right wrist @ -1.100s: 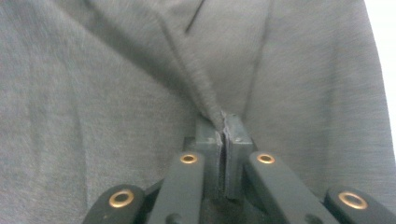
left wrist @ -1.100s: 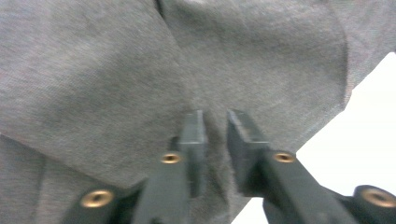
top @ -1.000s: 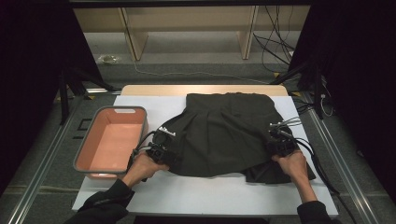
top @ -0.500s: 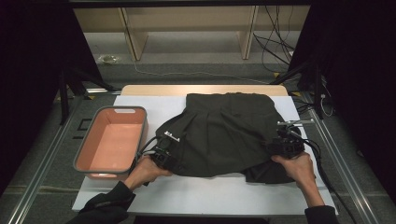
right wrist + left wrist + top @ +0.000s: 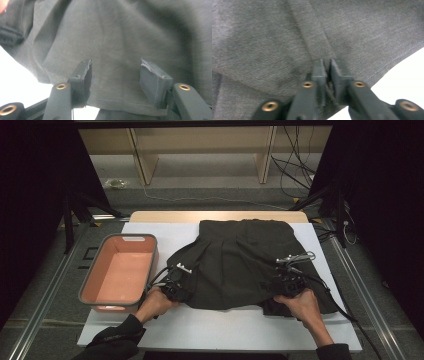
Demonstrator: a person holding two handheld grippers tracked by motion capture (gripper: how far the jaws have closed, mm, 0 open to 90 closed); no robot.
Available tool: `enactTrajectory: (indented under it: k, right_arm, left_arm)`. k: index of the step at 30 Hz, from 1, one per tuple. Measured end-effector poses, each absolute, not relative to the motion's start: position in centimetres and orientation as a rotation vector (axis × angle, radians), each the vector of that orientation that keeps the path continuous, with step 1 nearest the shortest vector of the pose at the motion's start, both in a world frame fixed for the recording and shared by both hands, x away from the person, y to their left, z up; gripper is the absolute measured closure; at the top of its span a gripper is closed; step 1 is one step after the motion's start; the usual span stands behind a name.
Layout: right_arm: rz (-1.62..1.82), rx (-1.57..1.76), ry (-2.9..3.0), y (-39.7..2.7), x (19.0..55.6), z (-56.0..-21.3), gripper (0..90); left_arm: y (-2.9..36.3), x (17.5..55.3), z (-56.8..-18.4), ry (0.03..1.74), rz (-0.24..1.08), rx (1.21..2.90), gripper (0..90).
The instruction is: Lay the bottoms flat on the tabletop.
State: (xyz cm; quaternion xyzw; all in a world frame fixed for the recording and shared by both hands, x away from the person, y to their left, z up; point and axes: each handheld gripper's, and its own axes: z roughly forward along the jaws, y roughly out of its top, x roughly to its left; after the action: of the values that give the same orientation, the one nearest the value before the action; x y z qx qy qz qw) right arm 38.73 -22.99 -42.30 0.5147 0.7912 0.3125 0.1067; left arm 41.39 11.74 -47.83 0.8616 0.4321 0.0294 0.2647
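Observation:
A dark grey pleated garment (image 5: 240,255) lies spread on the white table top (image 5: 210,330). My left gripper (image 5: 180,282) is at its near left hem. In the left gripper view its jaws (image 5: 326,63) have just closed and stand shut on a pinched fold of the garment (image 5: 274,37). My right gripper (image 5: 288,279) rests over the near right part of the cloth. In the right gripper view its jaws (image 5: 115,67) have opened within the last second and stand apart above the garment (image 5: 125,32), with the hem running between them and no pad pressing it.
A salmon-pink tub (image 5: 89,280) with a grey rim sits on the table's left side, close to my left hand. A strip of white table lies bare along the near edge. Cables (image 5: 345,312) trail off to the right. Wooden shelf legs stand beyond the table.
The right gripper let go of the cloth and moved left and nearer to the front edge. The left gripper's jaws closed on a fold at the hem; that hand barely moved.

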Motion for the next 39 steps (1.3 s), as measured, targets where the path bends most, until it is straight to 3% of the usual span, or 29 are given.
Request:
enactTrajectory:
  k: [5,7,14,22,27,36,39]
  right_arm:
    - [0.841,1.505,2.39,-21.9,39.0,-43.7,46.7]
    - [0.801,1.507,2.414,-21.5,39.0,-44.2,51.6]
    - [0.692,1.475,2.426,-20.9,38.9,-45.1,90.0]
    - [0.88,1.489,2.292,-23.1,39.5,-41.6,90.0]
    - [0.833,1.473,2.351,-22.4,39.3,-42.4,89.7]
    - [0.783,1.459,2.474,-20.7,38.7,-44.4,66.0]
    - [0.743,1.455,2.506,-20.1,38.6,-45.4,64.1]
  left_arm:
    - [11.7,41.4,-47.6,1.157,0.065,2.314,88.7]
    - [11.8,41.4,-47.2,1.15,0.058,2.294,88.8]
    - [12.4,41.5,-45.5,1.132,0.01,2.215,88.7]
    - [13.3,42.3,-42.8,1.134,0.013,2.082,88.9]
    - [13.3,43.0,-42.9,1.153,-0.005,2.069,89.0]
    - [13.3,43.6,-42.2,1.164,0.005,2.026,89.0]
    - [13.6,43.8,-42.1,1.169,0.01,2.02,89.0]
